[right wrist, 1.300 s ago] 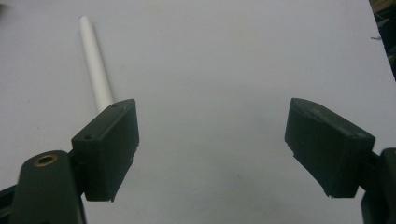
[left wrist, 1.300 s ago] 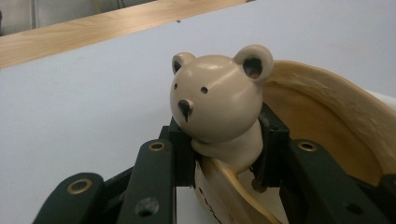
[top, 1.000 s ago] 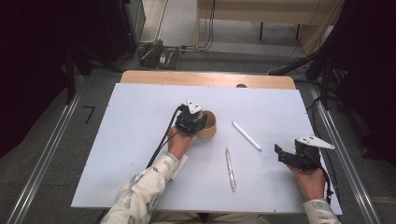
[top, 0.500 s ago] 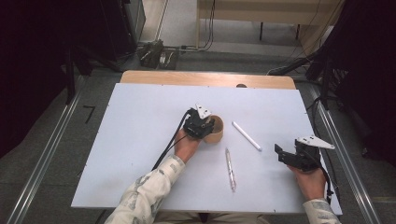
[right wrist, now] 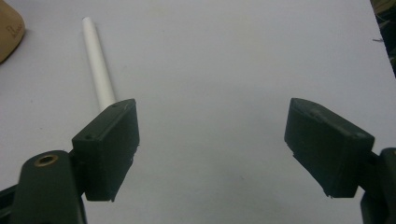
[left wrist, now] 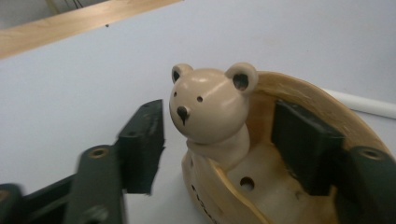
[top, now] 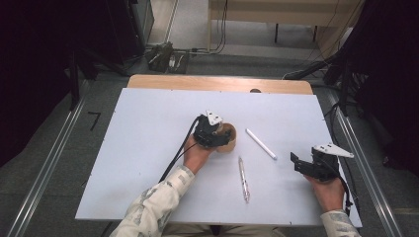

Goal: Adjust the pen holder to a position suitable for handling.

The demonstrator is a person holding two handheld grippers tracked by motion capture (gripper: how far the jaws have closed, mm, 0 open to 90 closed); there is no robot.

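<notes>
While its jaws had just been opening, the left gripper [left wrist: 219, 154] straddled the tan wooden bear-shaped holder's [left wrist: 219, 121] rim, pads clear, mid-worktop [top: 148, 148]. Wide-jawed and empty, the right gripper [right wrist: 215, 149] hovered near a white pen [right wrist: 98, 65].

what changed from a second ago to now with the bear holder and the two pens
The left gripper carried the wooden bear holder a little toward the right of the high view, set it on the table, and its jaws have just been opening: one pad is inside the cup, the other outside, clear of the wall. The white pen, the clear pen and the open right gripper stayed put.
</notes>
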